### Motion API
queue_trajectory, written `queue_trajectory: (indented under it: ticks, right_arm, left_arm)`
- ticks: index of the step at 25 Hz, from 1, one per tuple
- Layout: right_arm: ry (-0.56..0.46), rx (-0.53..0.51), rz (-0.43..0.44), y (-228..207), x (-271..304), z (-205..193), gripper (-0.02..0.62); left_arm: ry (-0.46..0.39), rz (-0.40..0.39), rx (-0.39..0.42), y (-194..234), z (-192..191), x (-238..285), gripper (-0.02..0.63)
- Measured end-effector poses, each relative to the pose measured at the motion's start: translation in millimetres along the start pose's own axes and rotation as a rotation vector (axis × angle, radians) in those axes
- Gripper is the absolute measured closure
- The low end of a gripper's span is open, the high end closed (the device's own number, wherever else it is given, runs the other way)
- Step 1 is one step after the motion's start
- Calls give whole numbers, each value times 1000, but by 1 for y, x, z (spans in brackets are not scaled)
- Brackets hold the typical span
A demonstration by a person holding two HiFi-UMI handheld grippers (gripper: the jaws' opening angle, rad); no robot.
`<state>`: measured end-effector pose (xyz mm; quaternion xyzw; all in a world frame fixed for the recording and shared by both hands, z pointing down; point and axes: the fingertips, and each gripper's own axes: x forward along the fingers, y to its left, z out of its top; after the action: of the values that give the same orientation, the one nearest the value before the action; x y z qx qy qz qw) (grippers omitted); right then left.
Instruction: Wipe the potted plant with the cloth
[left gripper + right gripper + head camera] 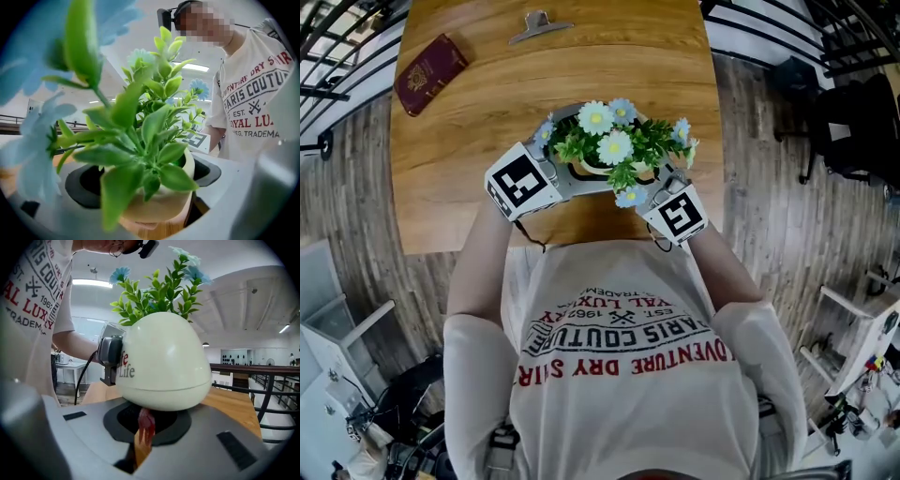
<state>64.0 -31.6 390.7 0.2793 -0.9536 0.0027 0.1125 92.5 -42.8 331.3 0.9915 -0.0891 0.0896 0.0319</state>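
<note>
**Steadying the plant.** My left tongs (152, 213) stand apart round the cream, egg-shaped pot of the potted plant (164, 362). Their dark pads (86, 187) seem pressed to its sides. My right tongs (142, 434), drawn to a narrow slit, sit just under and in front of its rounded belly.

No cloth shows plainly anywhere (a reddish sliver (146, 423) in that slit could be a scrap of it, or only the red booklet (431, 73) lying well beyond the pot; I cannot tell which). The plant stands at the edge of the wooden counter (581, 84) nearest the tongs.

The hazards, as I judge them:
- The pot is smooth and curved, so a sideways rub from the right tongs could twist it out of the left pair's hold and roll it off that near edge.
- A wipe begun without cloth would merely scrape hard tips on the glaze.
- The leaves (140, 154) and flowers (596, 118), crowding the left tongs, could be bent or snapped.
</note>
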Motion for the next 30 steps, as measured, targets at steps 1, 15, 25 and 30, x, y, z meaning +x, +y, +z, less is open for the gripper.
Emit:
queue_trajectory:
  ticks: [1, 15, 25, 30]
  right_arm:
    - [1, 10, 4, 1, 1, -1, 560]
    - [1, 79, 58, 19, 1, -10, 560]
    - [53, 117, 17, 2, -5, -24, 560]
    - [109, 131, -7, -15, -10, -33, 560]
  left_arm:
    - [0, 4, -4, 1, -1, -1, 95]
    - [4, 63, -56, 16, -20, -15, 95]
    - [19, 75, -46, 21, -41, -24, 95]
    - [4, 81, -35, 21, -47, -26, 95]
